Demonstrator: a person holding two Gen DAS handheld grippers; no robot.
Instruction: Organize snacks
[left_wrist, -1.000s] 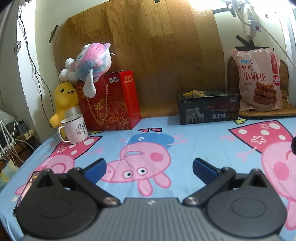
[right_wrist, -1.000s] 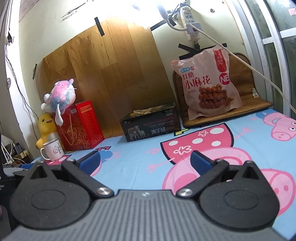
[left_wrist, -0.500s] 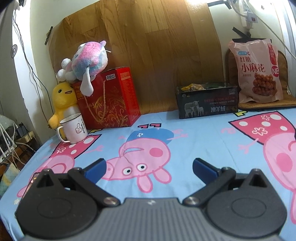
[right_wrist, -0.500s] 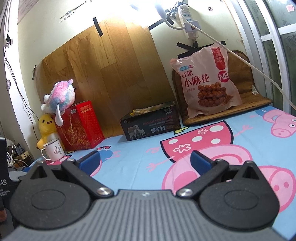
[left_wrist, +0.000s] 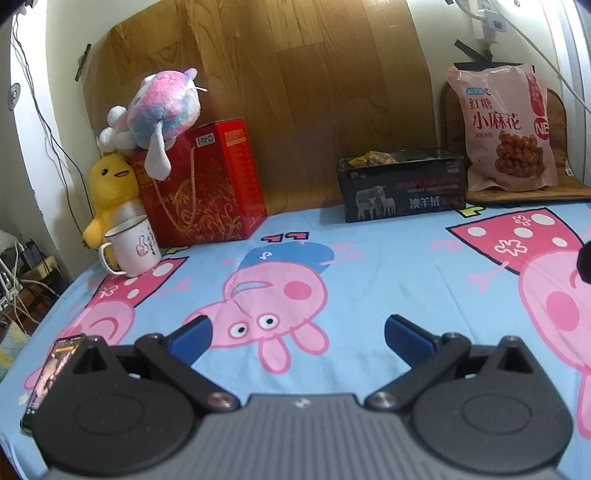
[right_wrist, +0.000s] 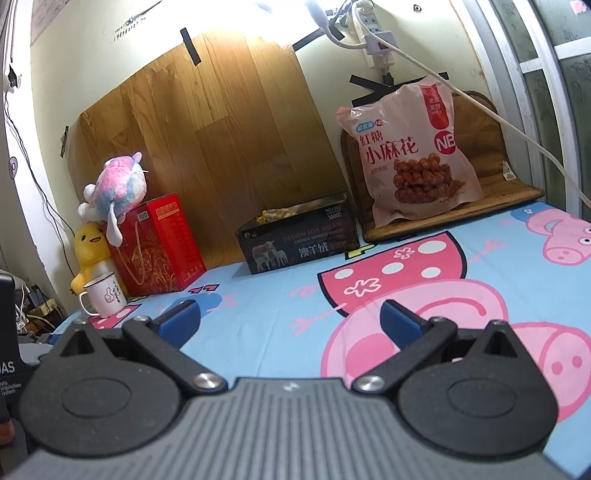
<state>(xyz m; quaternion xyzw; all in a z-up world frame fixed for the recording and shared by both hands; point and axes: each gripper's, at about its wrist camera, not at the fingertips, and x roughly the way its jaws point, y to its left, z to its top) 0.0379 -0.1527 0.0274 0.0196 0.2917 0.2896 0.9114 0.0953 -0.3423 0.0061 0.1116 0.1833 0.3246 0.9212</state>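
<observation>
Both empty, left gripper (left_wrist: 297, 332) and right gripper (right_wrist: 290, 319) spread wide over the cartoon sheet (left_wrist: 388, 266), snack bag (right_wrist: 412, 162) upright beside the black box (right_wrist: 299, 236); best approached low, pinching the bag's edge.

A large pink snack bag (left_wrist: 504, 127) printed with red Chinese characters and a picture of brown fried dough twists stands nearly upright at the upper right of the left wrist view, leaning back against a brown cushion. Just to its left, near the frame's centre right, sits a black open-topped box (left_wrist: 400, 188) with a sheep picture on its front; small yellow-wrapped snacks (left_wrist: 371, 158) show above its rim.
</observation>
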